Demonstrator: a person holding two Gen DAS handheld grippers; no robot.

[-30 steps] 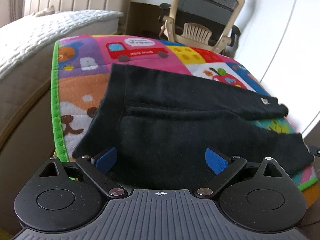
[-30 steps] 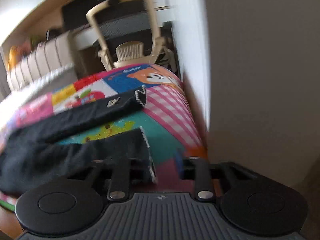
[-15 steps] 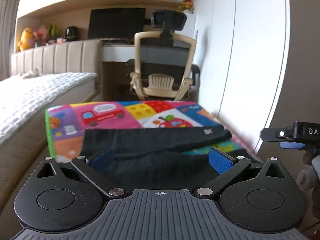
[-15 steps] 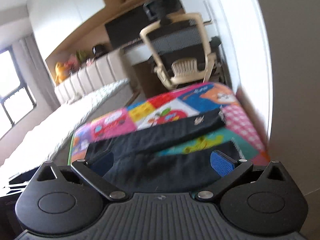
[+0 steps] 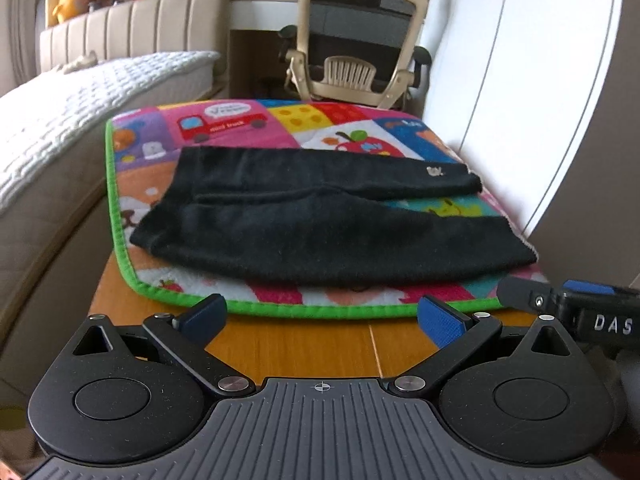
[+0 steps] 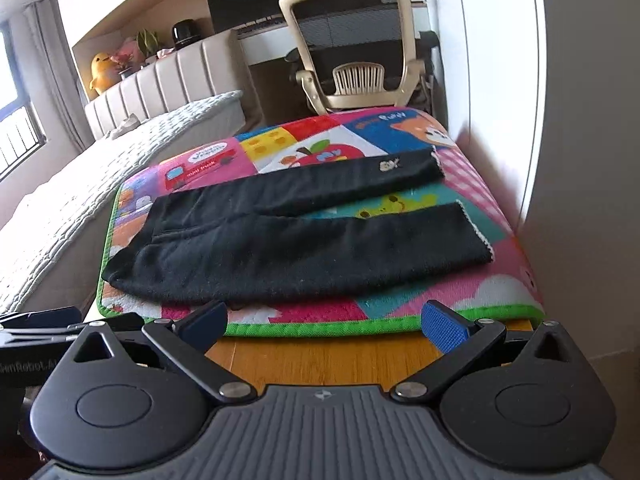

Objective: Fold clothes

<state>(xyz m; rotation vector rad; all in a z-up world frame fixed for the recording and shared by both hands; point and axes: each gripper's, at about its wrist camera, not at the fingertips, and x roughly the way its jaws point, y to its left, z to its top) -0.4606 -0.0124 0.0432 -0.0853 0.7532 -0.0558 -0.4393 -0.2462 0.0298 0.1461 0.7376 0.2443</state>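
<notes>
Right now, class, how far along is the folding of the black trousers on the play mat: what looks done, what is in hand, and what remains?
Done: the black trousers lie flat on the play mat, legs spread apart. In hand: nothing; the left hand-held gripper and right hand-held gripper are both open and empty, short of the mat's near edge. Left: no fold shows yet, so probably laying one leg over the other, then folding lengthwise.

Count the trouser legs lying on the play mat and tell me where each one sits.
2. The far leg lies toward the office chair; the near leg lies toward the mat's green front edge. Both spread apart at the cuffs.
</notes>
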